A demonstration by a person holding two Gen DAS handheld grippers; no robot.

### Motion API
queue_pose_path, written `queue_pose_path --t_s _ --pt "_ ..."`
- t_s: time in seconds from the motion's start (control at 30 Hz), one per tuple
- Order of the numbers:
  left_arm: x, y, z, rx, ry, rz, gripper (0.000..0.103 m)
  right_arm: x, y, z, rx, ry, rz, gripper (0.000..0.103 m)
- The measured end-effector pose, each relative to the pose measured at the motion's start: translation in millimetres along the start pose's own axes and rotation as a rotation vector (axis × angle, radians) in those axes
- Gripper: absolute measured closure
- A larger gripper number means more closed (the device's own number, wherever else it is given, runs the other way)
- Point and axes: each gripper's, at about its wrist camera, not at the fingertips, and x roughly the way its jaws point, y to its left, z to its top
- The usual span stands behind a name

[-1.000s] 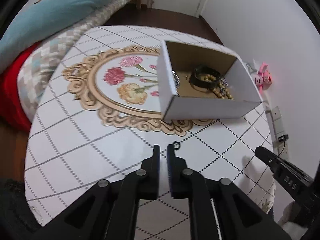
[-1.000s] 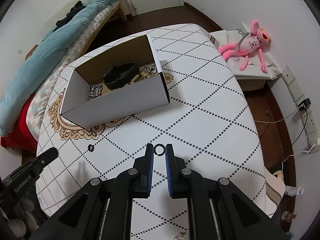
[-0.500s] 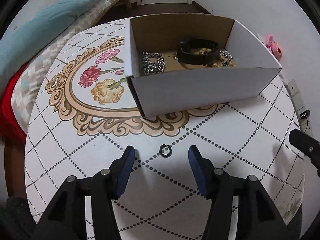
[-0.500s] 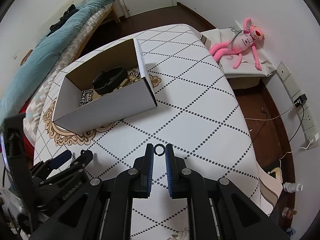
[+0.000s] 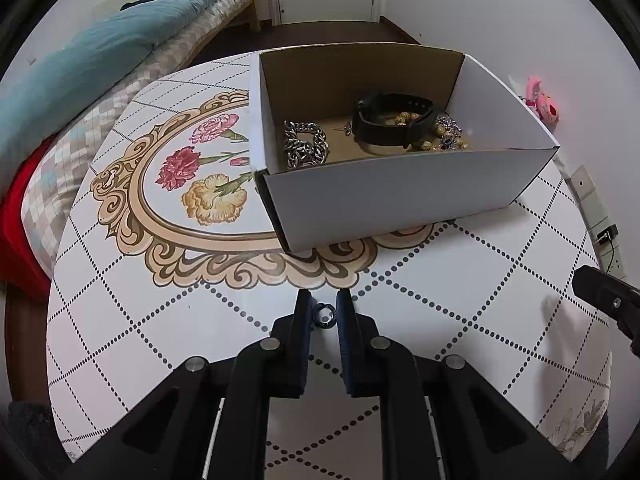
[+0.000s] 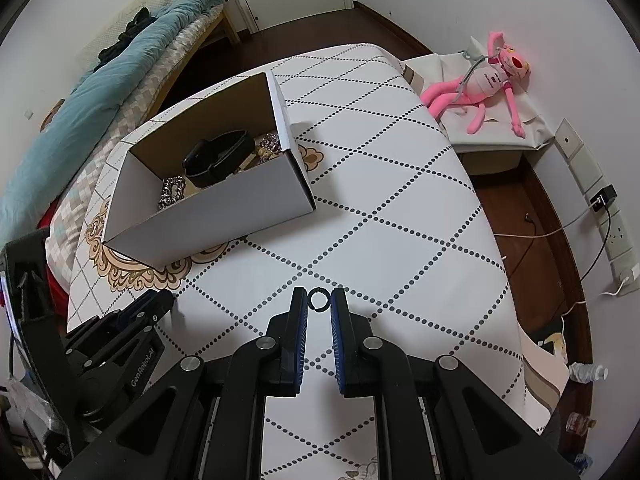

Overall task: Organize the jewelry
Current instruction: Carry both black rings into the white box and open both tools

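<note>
A white cardboard box (image 5: 400, 188) stands on the patterned table and holds a black band (image 5: 394, 120), a silver chain (image 5: 306, 148) and gold beads (image 5: 430, 142). My left gripper (image 5: 323, 316) is shut on a small black ring (image 5: 323, 315) just above the table, in front of the box. My right gripper (image 6: 319, 300) is shut on another small black ring (image 6: 319, 299), right of the box (image 6: 216, 208). The left gripper also shows in the right wrist view (image 6: 132, 320), and a right fingertip (image 5: 600, 288) shows at the left wrist view's right edge.
The table (image 6: 400, 208) has a diamond dot pattern and a floral medallion (image 5: 192, 184). A bed with a teal duvet (image 5: 100, 52) lies beyond its left side. A pink plush toy (image 6: 480, 84) sits on a low stand at the right. A power strip (image 6: 616, 236) and cables lie on the floor.
My left gripper opened around the small black ring on the table, then shut on it. The right gripper kept its ring and drew back a little from the box.
</note>
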Motion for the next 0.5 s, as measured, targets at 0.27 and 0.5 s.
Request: queue_pose_path --t_s 0.27,0.5 --pt "-6.0 -0.5 -1.4 -0.011 -0.002 -0.018 0.093 -6.4 1.6 3.4 0.002 -0.014 0.006 0.091" --pt "-36.4 -1.2 6.5 -0.021 -0.040 -0.072 0.093 -16.5 3.3 8.2 0.003 -0.034 0.024 0.091"
